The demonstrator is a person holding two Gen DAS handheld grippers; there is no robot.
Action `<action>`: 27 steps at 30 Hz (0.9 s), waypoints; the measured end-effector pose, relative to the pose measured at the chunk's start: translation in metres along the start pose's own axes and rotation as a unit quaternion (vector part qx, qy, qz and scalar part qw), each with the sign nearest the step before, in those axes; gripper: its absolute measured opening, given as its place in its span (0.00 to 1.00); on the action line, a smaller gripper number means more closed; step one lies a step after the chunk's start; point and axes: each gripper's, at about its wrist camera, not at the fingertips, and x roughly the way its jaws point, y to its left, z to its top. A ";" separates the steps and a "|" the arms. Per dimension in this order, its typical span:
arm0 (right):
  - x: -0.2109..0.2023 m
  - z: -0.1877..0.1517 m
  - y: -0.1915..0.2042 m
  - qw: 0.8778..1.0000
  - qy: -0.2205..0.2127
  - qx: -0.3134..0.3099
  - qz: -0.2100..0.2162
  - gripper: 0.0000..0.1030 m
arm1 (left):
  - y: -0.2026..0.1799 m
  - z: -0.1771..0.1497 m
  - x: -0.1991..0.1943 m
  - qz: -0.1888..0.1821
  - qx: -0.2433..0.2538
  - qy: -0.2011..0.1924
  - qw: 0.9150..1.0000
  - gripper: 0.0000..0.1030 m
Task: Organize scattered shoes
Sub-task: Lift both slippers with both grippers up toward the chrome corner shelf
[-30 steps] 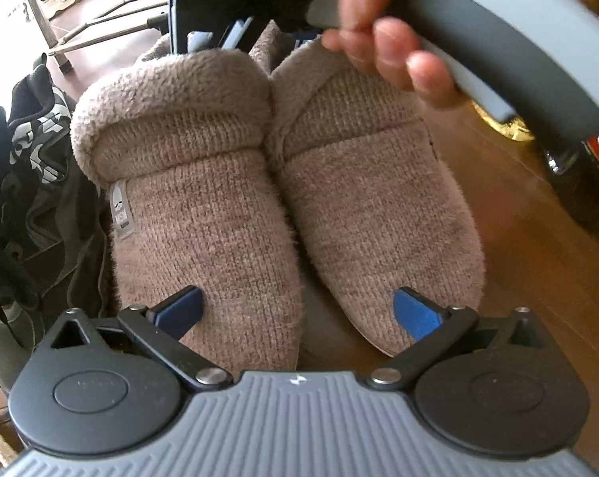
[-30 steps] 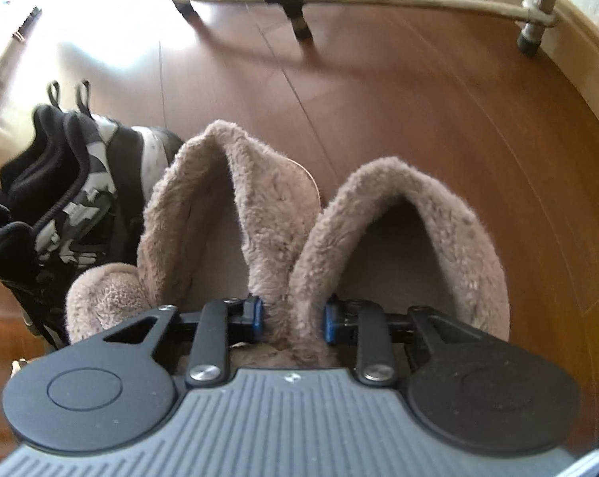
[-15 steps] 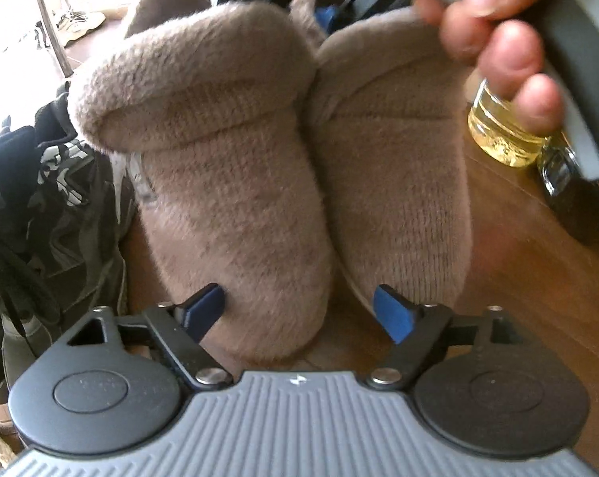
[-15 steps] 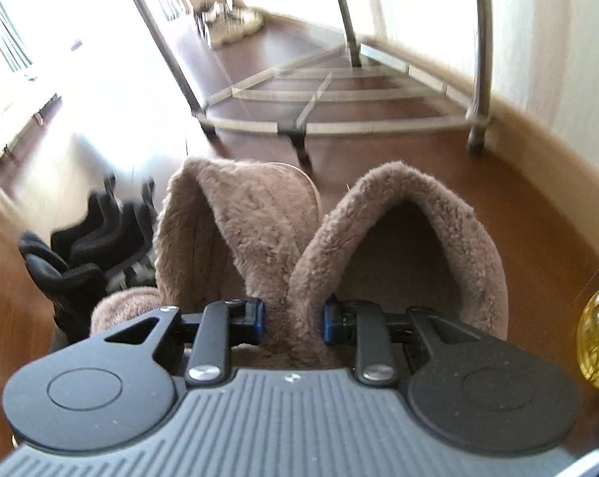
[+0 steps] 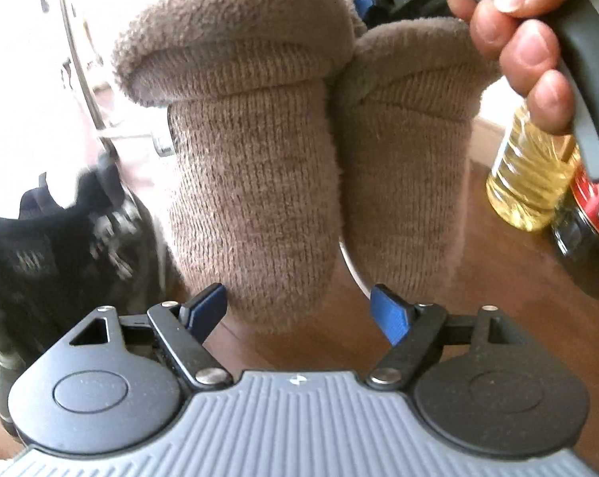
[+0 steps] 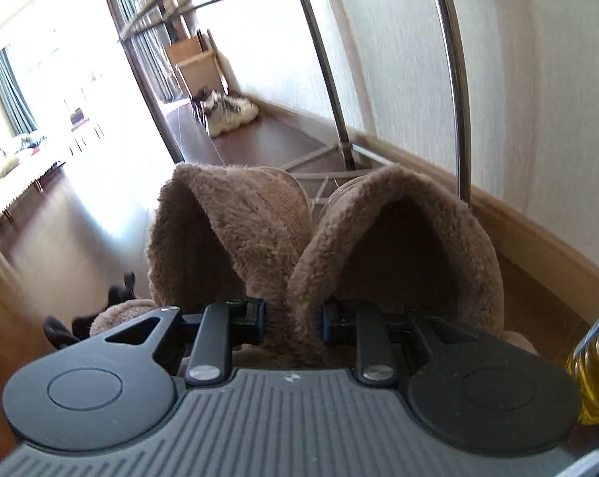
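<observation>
Right gripper (image 6: 292,324): jaws narrowed, pinching together the inner fleece collars of a pair of taupe knitted slipper boots with fluffy lining (image 6: 323,246), held raised above the dark wooden floor (image 6: 41,246). Left gripper (image 5: 298,308): jaws wide, holding nothing, just beneath the slipper toes, contact unclear. Black patterned sneakers (image 5: 61,238): beside the slippers, blurred, partly cut off. Hand (image 5: 518,39): fingers on the right gripper's handle. Clear plastic bottle of yellow liquid (image 5: 530,183): partly hidden. Metal rack (image 6: 335,91): beyond, against the wall. Pale sneakers (image 6: 230,113): far, indistinct.
</observation>
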 end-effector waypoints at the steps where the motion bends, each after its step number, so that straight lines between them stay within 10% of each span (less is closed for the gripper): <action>1: -0.002 0.003 0.003 1.000 -0.010 -0.002 0.000 0.21 | 0.001 0.002 -0.002 0.005 0.004 -0.008 1.000 0.78; 11: -0.045 0.067 0.037 0.999 -0.044 -0.013 -0.021 0.21 | 0.014 0.085 -0.056 0.004 0.018 -0.046 0.999 0.78; 27: -0.195 0.310 0.159 0.999 -0.044 0.005 -0.025 0.21 | 0.074 0.292 -0.253 0.004 0.031 -0.090 0.995 0.79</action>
